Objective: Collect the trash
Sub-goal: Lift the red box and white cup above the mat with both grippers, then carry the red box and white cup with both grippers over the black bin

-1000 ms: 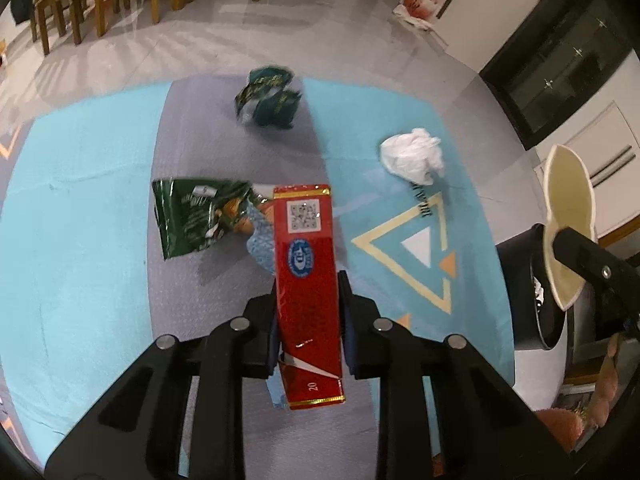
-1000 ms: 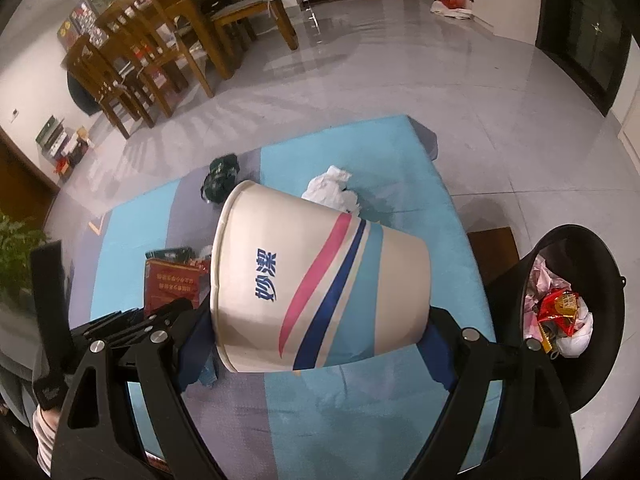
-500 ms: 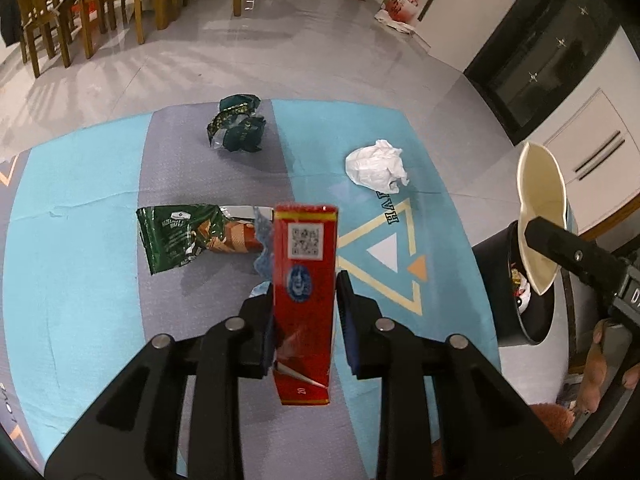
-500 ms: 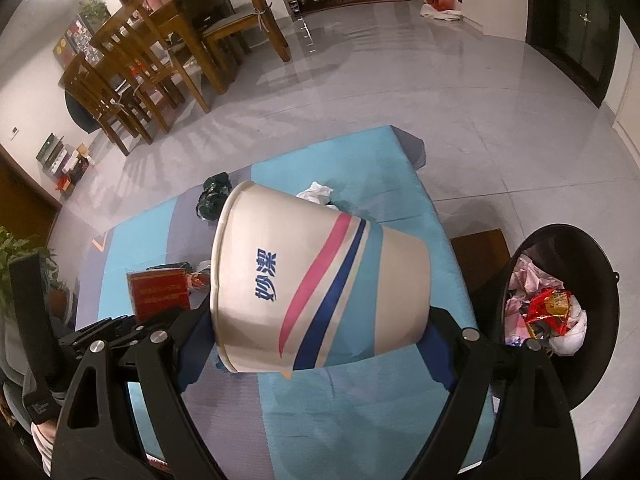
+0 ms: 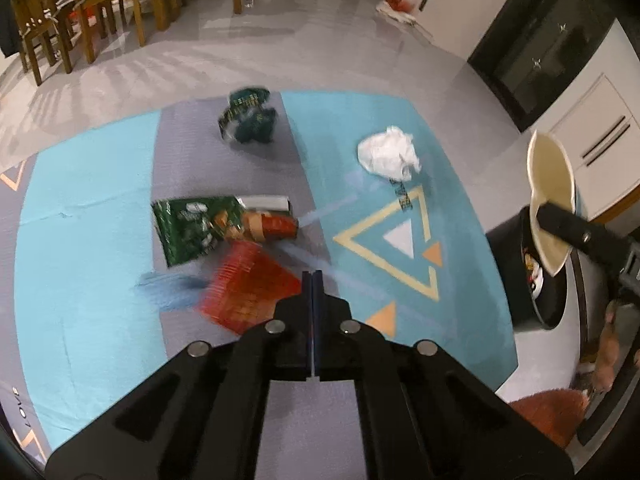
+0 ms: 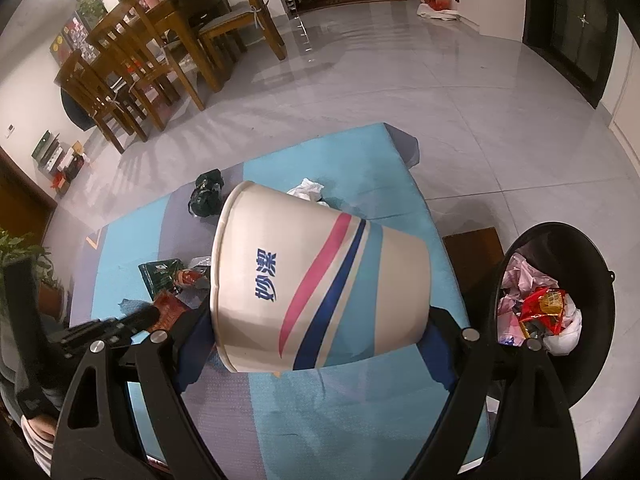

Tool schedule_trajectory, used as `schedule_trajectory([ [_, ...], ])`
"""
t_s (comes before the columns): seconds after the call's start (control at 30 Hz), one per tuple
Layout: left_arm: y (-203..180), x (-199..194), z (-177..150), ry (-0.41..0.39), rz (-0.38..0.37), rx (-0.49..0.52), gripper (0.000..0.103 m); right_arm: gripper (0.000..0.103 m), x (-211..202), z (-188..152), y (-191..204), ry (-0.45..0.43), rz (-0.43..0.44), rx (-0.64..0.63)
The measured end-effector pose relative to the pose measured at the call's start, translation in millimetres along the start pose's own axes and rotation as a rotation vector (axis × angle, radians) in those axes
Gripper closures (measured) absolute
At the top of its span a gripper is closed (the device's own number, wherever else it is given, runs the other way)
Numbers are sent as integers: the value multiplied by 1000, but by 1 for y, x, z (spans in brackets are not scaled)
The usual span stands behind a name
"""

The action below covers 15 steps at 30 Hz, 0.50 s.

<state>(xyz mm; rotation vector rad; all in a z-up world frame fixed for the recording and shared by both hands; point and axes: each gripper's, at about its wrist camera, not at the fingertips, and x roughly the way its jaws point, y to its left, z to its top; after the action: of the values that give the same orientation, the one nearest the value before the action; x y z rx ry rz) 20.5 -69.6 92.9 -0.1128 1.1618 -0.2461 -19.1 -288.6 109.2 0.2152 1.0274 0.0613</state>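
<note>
The mat (image 5: 100,220), blue and grey, fills most of both views. Half a second ago the left gripper (image 5: 313,280) clamped a red box (image 5: 248,292) upright between its pads; now the jaws have just closed fully, pads touching with nothing between them, and the box is a blurred red smear at about 9 o'clock of the fingertips, just beside them (whether it touches the mat cannot be told).

The right gripper (image 6: 320,344) stands wide, clamped on a paper bucket (image 6: 316,280) lying sideways, as before.

Only the right wrist view looks into the black bin (image 6: 560,380) at 3 o'clock, with pink and red wrappers inside. The left view alone shows the bucket's bare cream inside.

Blue Chinese characters mark the bucket's side. The green snack bag (image 5: 192,228), crumpled green wrapper (image 5: 248,124) and white paper wad (image 5: 388,154) carry nothing readable.
</note>
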Motion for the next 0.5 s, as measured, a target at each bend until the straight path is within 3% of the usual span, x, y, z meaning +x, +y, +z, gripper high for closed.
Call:
schedule_trajectory([
  [0.13,6,4,-1,27,30,-20,102,18,2,0,3,4,0,-6],
  [0.17,11,2,0,24,35,-41,97,18,2,0,3,5,0,-8],
  [0.2,18,0,0,25,39,-63,91,18,3,-1,4,5,-1,-12],
  [0.27,33,-3,0,49,58,-107,42,18,4,-1,5,11,-5,-22],
  [0.37,49,-3,-10,58,135,-137,25,18,7,-2,6,19,-17,-28],
  [0.5,70,9,-34,158,147,-187,22,18,10,-3,5,27,-33,-34],
])
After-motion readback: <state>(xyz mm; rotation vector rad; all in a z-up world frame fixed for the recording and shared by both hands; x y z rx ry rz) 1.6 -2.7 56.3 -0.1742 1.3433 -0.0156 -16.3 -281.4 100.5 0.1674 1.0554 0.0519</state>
